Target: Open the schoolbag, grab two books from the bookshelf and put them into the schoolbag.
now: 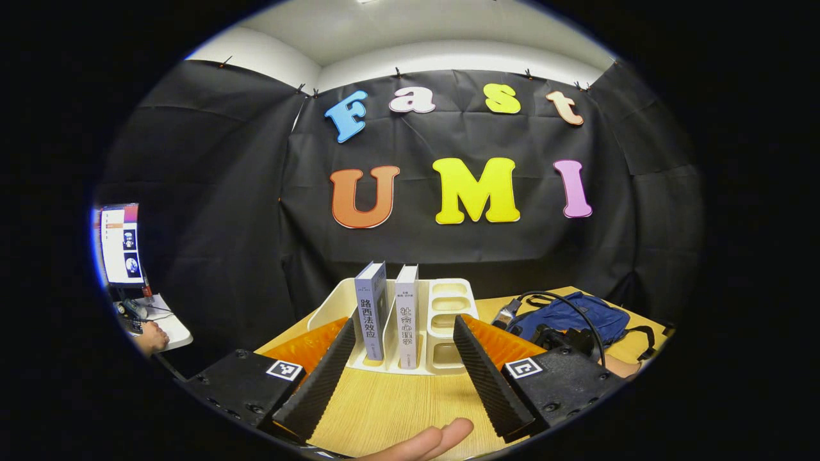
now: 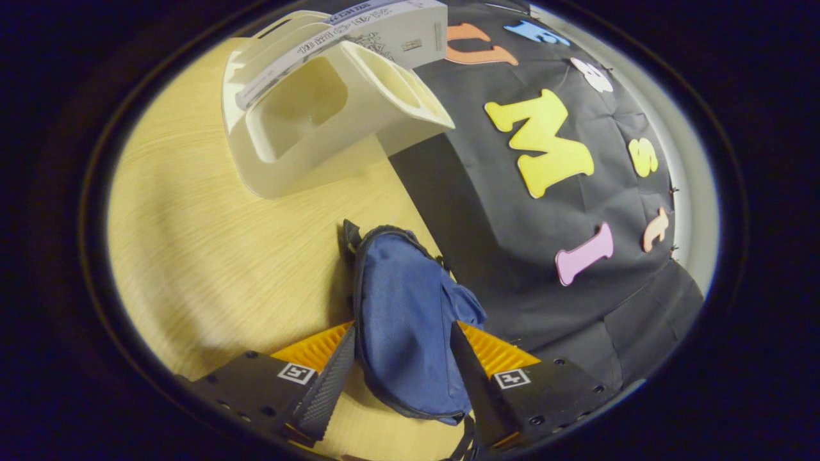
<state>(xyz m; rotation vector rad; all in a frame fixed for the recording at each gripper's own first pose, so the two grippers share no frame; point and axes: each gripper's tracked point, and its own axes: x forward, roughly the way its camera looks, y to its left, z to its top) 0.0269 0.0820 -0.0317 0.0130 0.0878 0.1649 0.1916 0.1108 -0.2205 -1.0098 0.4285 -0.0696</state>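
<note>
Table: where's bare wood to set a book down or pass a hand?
Free: the table strip in front of the bookshelf, and, in the right gripper view, the wide patch left of the schoolbag, below the bookshelf. Crowded: the back edge, where bookshelf, two books and schoolbag sit close; the right hand-held gripper straddles the bag.

The right hand-held gripper sits with its fingers spread around the blue schoolbag on the wooden counter — pale bookshelf (books inside) stands farther off, near the counter's edge.
</note>
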